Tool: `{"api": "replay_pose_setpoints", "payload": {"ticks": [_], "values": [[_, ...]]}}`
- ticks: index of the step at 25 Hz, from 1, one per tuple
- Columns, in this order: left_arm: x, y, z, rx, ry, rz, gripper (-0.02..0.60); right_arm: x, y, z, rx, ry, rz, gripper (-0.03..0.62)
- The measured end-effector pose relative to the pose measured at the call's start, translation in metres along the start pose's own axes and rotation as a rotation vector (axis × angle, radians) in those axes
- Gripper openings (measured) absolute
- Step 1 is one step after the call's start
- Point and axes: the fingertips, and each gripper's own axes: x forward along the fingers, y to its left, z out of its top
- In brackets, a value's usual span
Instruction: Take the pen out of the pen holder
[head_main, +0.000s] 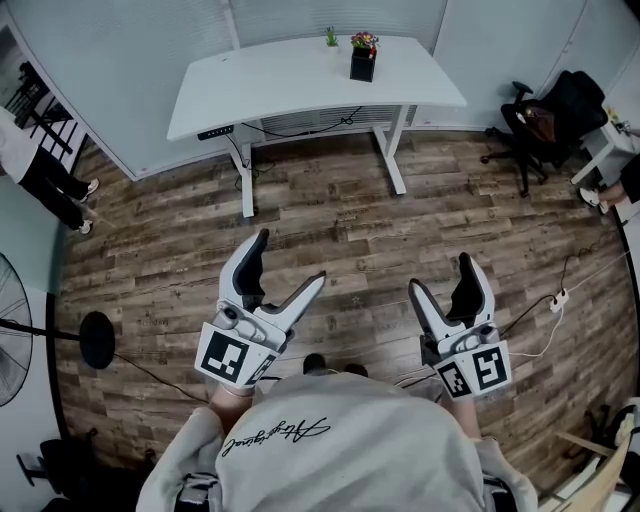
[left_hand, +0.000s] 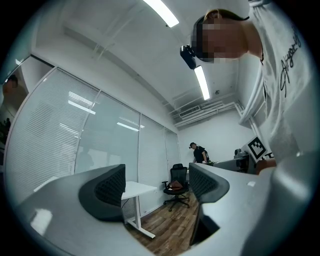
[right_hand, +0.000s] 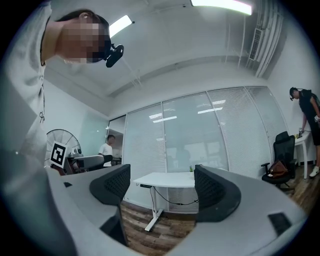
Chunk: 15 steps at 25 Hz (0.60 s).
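Two hand-held grippers sit low in the head view, both with jaws spread wide and nothing between them. The left gripper (head_main: 290, 258) splays its white jaws up and to the right. The right gripper (head_main: 440, 272) points up the frame with a narrower V. Each carries a cube with square black-and-white markers near the person's wrist, just above a grey sweatshirt (head_main: 340, 440). In the left gripper view, the dark ribbed pads (left_hand: 110, 187) frame only open room. The right gripper view shows the same, with a distant white desk (right_hand: 167, 179) in the gap.

Beyond the grippers lies a wood-plank floor (head_main: 330, 230). Well apart from both grippers, at the top of the head view, that desk holds a black pen holder (head_main: 363, 64) near its far edge. Colourful pens (head_main: 364, 41) stick out of its top, and a small green plant (head_main: 331, 38) stands just beside it. A black office chair (head_main: 545, 125) sits to the right, and a standing fan (head_main: 15, 330) to the left.
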Motion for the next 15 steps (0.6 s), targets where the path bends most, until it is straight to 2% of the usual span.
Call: {"api": "replay_pose_setpoints", "payload": {"ticks": [15], "values": [[-0.02, 0.035, -0.004, -0.014, -0.011, -0.006, 0.382, 0.021, 0.031, -0.015, 0.004, 0.024, -0.009, 0.387]]}}
